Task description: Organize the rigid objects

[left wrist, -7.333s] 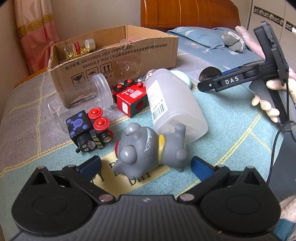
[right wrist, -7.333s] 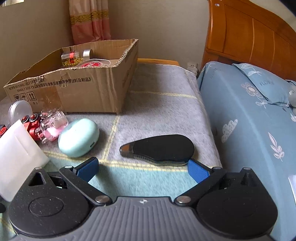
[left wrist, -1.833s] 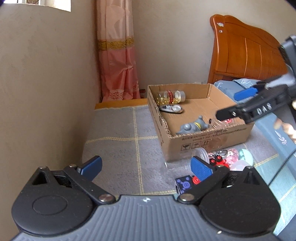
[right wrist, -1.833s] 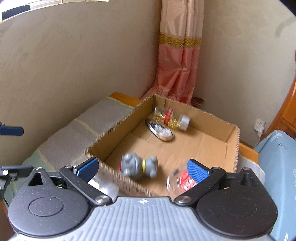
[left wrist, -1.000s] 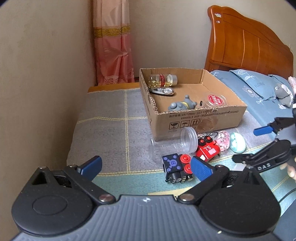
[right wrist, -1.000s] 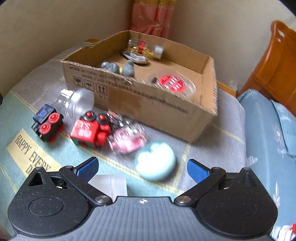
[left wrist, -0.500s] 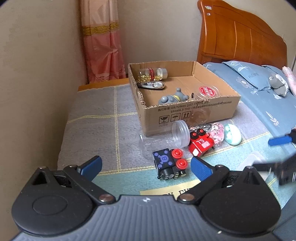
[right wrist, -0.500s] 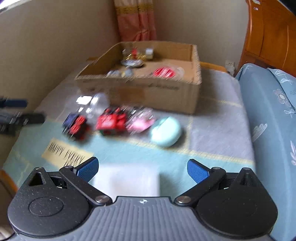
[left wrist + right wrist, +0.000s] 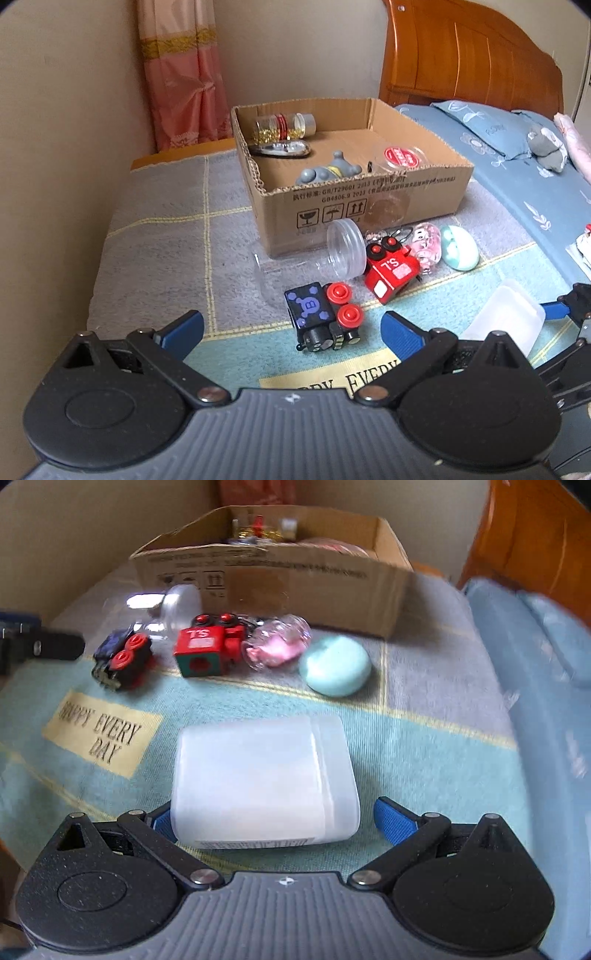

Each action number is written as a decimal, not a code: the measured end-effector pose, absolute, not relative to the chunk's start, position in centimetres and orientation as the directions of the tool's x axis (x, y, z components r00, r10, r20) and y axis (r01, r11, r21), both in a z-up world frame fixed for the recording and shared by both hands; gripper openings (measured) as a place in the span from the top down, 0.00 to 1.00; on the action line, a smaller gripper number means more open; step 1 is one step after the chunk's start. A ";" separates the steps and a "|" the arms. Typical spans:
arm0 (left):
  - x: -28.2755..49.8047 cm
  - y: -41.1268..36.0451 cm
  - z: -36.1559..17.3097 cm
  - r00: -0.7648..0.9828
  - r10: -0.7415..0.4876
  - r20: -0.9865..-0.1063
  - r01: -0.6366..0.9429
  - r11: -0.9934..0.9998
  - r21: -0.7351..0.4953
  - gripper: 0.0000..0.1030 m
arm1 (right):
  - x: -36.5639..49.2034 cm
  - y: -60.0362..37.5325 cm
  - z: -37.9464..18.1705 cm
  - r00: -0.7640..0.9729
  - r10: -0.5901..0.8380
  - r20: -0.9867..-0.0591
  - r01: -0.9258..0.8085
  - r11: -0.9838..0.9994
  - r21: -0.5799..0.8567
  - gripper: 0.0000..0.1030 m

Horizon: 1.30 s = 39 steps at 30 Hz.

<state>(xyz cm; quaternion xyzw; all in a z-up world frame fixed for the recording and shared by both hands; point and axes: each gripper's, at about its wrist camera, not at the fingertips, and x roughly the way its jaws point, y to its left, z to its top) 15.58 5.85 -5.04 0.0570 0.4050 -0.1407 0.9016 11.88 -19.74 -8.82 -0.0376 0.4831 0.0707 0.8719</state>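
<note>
Soft, even daylight, no hard shadows. Left wrist view sharp, colours clean; strong fisheye bending at edges, dark vignette in corners. Right wrist view motion-blurred throughout: cardboard box (image 9: 273, 572) print ahead of the fingers smeared, far right streaked. White plastic bottle (image 9: 264, 781) between the right gripper (image 9: 273, 818) fingers slightly overexposed, detail washed out.

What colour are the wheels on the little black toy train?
Red. The toy train has round red wheels on its side, clearest in the left wrist view.
</note>
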 end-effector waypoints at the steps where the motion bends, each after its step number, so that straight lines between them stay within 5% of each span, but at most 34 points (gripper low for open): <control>1: 15.8 5.6 -5.2 0.629 -0.209 -0.749 0.304 0.953 -0.010 0.01 | 11.9 -20.0 -8.9 0.531 0.074 -0.844 -0.150 0.989 -0.008 0.00; 27: 18.2 6.2 -10.5 0.569 -0.105 -0.816 0.168 0.986 -0.009 0.00 | 11.1 -20.6 -9.1 0.581 0.117 -0.805 -0.220 0.975 -0.018 0.00; 31: 18.3 5.5 -10.4 0.573 -0.119 -0.811 0.183 0.983 -0.015 0.05 | 11.2 -20.6 -9.1 0.583 0.115 -0.804 -0.219 0.976 -0.019 0.00; 39: 18.4 3.1 -9.8 0.589 -0.166 -0.791 0.258 0.966 -0.011 0.32 | 11.2 -20.6 -9.2 0.586 0.121 -0.801 -0.228 0.974 -0.019 0.00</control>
